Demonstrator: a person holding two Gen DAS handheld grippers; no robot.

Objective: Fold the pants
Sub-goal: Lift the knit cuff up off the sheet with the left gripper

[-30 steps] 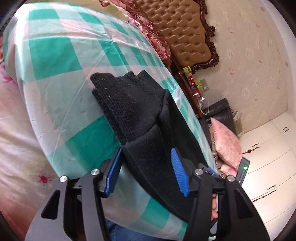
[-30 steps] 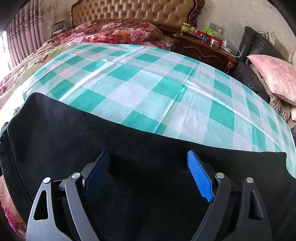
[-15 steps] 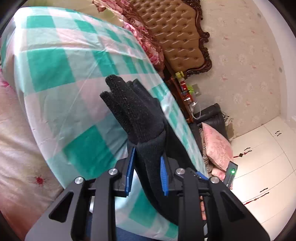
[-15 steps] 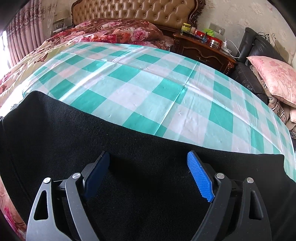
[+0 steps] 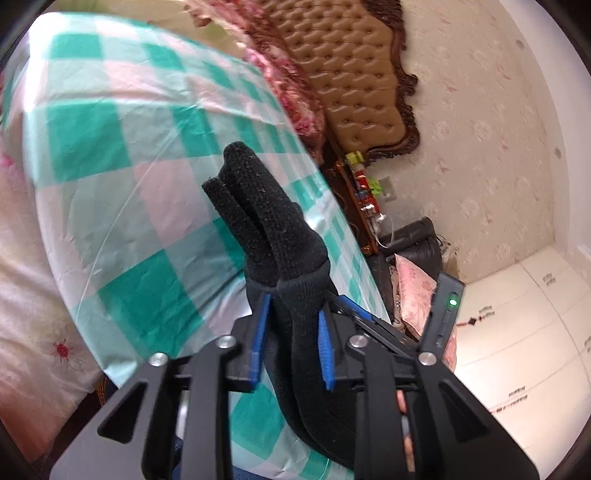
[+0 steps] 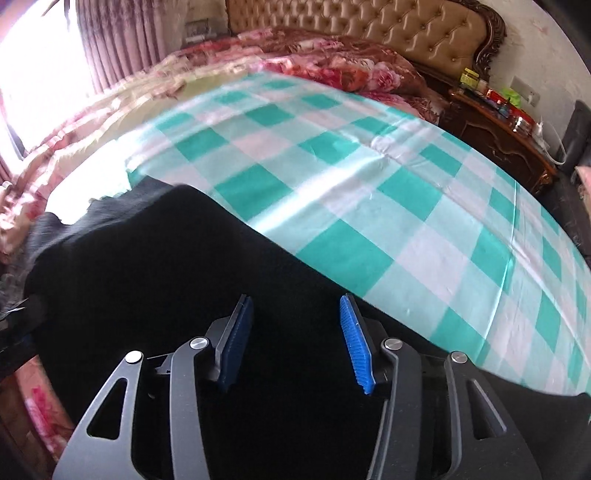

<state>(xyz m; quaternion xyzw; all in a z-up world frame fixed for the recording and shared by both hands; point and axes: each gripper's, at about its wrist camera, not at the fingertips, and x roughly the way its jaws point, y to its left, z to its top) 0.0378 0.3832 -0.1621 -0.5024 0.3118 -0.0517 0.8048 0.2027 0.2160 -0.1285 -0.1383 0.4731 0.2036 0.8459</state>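
Note:
The black pants (image 5: 269, 229) lie on a bed covered with a green and white checked sheet (image 5: 122, 133). My left gripper (image 5: 293, 332) is shut on a bunched end of the pants, and the cloth sticks up past the blue pads. In the right wrist view the pants (image 6: 184, 266) spread wide across the near part of the sheet (image 6: 369, 192). My right gripper (image 6: 297, 339) sits over the black cloth with its jaws partly closed, a gap between the pads; I cannot see whether cloth is pinched.
A tufted tan headboard (image 6: 388, 29) and a floral quilt (image 6: 314, 51) are at the far end of the bed. A dark wood nightstand (image 6: 498, 125) with small bottles stands to the right. A pink pillow (image 5: 417, 291) lies beside the bed.
My left gripper closed on the pants end and lifted it, bunching the cloth. My right gripper narrowed its jaws, and its view swung left and up as the cloth edge shifted.

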